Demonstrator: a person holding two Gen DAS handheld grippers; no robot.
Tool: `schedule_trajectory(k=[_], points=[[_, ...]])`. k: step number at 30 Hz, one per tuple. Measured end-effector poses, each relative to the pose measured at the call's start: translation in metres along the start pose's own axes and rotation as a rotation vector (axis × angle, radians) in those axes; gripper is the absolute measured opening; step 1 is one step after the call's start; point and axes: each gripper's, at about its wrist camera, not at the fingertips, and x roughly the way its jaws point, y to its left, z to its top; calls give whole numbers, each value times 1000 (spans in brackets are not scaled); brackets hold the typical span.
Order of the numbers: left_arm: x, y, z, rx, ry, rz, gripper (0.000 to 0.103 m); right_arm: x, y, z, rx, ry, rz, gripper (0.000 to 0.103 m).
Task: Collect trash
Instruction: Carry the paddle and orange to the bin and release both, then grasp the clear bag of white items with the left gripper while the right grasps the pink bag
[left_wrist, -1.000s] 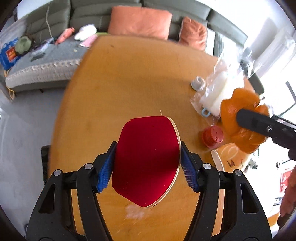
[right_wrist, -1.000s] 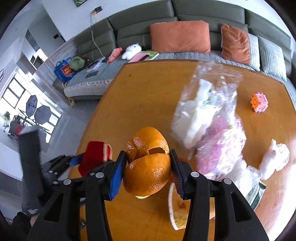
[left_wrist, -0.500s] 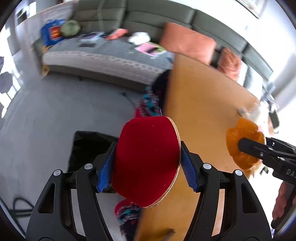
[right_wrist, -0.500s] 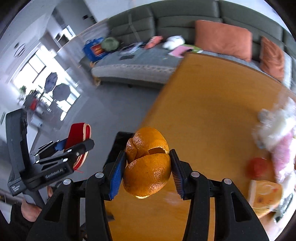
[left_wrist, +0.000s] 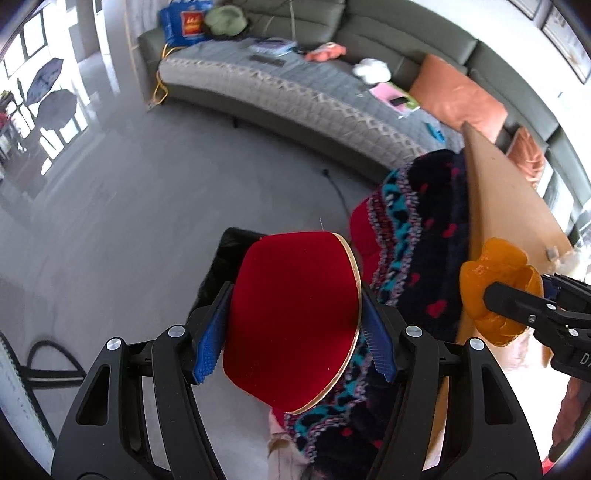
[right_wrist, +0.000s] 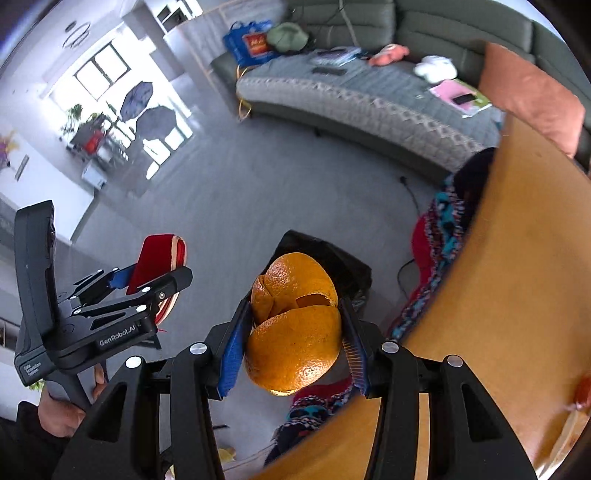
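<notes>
We see the orange peel clamped between the blue pads of our right tool, held in the air off the edge of the wooden counter and above the grey floor. In the right wrist view a black bin bag shows on the floor directly behind the peel, partly hidden by it. From the left wrist view the same peel sits at the right, gripped by the right tool just beside the counter edge.

Our left tool is closed on a red table-tennis paddle piece, its pale wooden rim showing along the right side; the blue pads press against both of its edges. It too hangs over the floor, with the dark bag peeking out behind its upper left. In the right wrist view the left tool appears at the left with the red piece seen edge-on, well apart from the peel.

A patterned knit garment in navy, teal and red hangs beside the counter edge, between the two tools. Farther back runs a long grey-green sofa carrying an orange cushion, a blue bag and scattered small items.
</notes>
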Motion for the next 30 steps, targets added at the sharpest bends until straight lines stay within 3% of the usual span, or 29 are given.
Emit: schedule_trajectory(k=[3,6,10,16,19,23,26,30], points=[[7,14,4,-3,15,11,65,20,13,8,-4,31,1,52],[17,25,9,2,51,33,97,36,19,20,28,58,30,66],[26,40,17,-22,70,56,97,39,20,37,49,45,25,69],[28,51,20,-44,69,61,97,28,18,41,51,-25,14,86],[28,51,23,-56,67,50,97,17,16,38,59,-63,37,89],[18,41,22,-48,50,39,97,3,5,36,118,-65,4,94],[8,27,22,-30,33,22,97,-20,-9,22,154,-160,-15,94],[-7,-9,20,28,7,3,97,-41,-30,7,181,-148,-2,94]])
